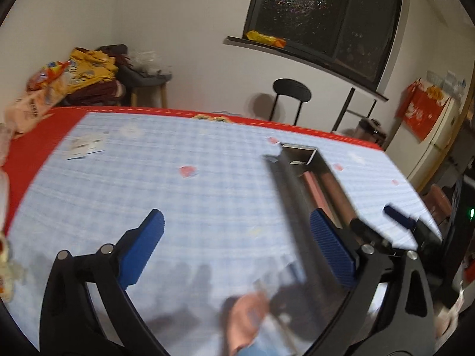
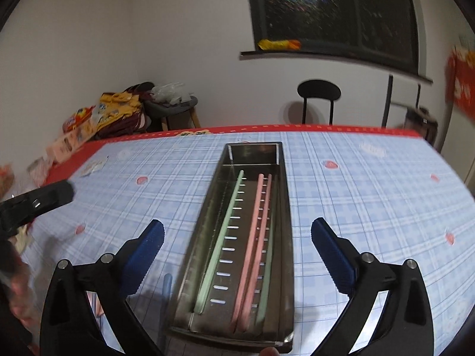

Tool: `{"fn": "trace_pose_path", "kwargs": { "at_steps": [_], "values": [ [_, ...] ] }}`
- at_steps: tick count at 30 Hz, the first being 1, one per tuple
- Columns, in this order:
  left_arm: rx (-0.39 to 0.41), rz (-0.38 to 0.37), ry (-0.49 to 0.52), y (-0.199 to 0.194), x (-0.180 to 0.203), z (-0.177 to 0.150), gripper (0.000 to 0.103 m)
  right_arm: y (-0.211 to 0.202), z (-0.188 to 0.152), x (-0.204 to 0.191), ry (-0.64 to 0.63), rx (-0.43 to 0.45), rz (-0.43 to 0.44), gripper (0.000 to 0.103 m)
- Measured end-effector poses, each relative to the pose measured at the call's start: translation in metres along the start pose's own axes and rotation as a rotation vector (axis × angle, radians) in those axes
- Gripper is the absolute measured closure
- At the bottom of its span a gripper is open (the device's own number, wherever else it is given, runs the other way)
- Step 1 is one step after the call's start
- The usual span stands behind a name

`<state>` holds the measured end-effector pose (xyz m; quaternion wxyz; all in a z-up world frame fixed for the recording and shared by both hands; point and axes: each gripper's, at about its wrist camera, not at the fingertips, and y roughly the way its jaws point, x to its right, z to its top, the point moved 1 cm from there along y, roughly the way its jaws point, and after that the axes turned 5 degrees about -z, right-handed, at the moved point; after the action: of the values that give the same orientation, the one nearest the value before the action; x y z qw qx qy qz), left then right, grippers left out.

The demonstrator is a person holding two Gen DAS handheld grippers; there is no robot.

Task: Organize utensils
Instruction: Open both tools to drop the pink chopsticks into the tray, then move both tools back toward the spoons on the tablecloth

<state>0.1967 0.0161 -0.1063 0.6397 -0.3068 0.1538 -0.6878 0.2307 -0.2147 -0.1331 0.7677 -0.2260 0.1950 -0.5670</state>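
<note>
While right gripper [image 2: 237,255] hangs released, straddling steel tray [image 2: 285,195], 4 chopsticks [image 2: 252,243] lie lengthwise inside; left gripper [image 1: 236,243] released, empty, left of tray.

Tray [image 2: 285,207] sits on desk [image 2: 371,207] directly ahead of right gripper [image 2: 237,255], chopsticks [image 2: 255,237] lying lengthwise inside; chair [image 2: 319,92] behind desk.

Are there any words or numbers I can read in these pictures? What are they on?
None can be read.
Red hanging cloth: yellow and white marks, too blurred.
Papers on the tablecloth: print too small.
Snack bags: lettering too blurred.
Yellow packet on the window sill: no clear words.
</note>
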Motion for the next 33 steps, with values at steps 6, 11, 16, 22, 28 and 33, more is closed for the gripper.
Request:
{"fn": "trace_pose_path", "kwargs": {
  "at_steps": [6, 11, 16, 22, 28, 33],
  "values": [
    [-0.042, 0.065, 0.036, -0.043, -0.020, -0.038, 0.006, -0.016, 0.000, -0.022, -0.063, 0.011, 0.059, 0.006],
    [-0.049, 0.063, 0.040, -0.076, -0.031, -0.075, 0.006, -0.035, -0.013, -0.044, -0.099, 0.002, 0.141, 0.006],
    [-0.057, 0.074, 0.086, -0.088, -0.040, -0.107, 0.006, -0.053, -0.048, -0.050, -0.093, -0.069, 0.197, 0.006],
    [-0.074, 0.020, 0.063, -0.092, -0.047, -0.126, 0.006, -0.083, -0.081, -0.045, -0.050, -0.107, 0.256, 0.019],
    [-0.081, -0.055, 0.069, -0.103, -0.037, -0.140, 0.006, -0.102, -0.110, -0.048, -0.044, -0.177, 0.296, 0.039],
    [-0.117, -0.115, 0.064, -0.106, -0.025, -0.151, 0.006, -0.116, -0.124, -0.055, -0.072, -0.198, 0.322, 0.048]
  ]
}}
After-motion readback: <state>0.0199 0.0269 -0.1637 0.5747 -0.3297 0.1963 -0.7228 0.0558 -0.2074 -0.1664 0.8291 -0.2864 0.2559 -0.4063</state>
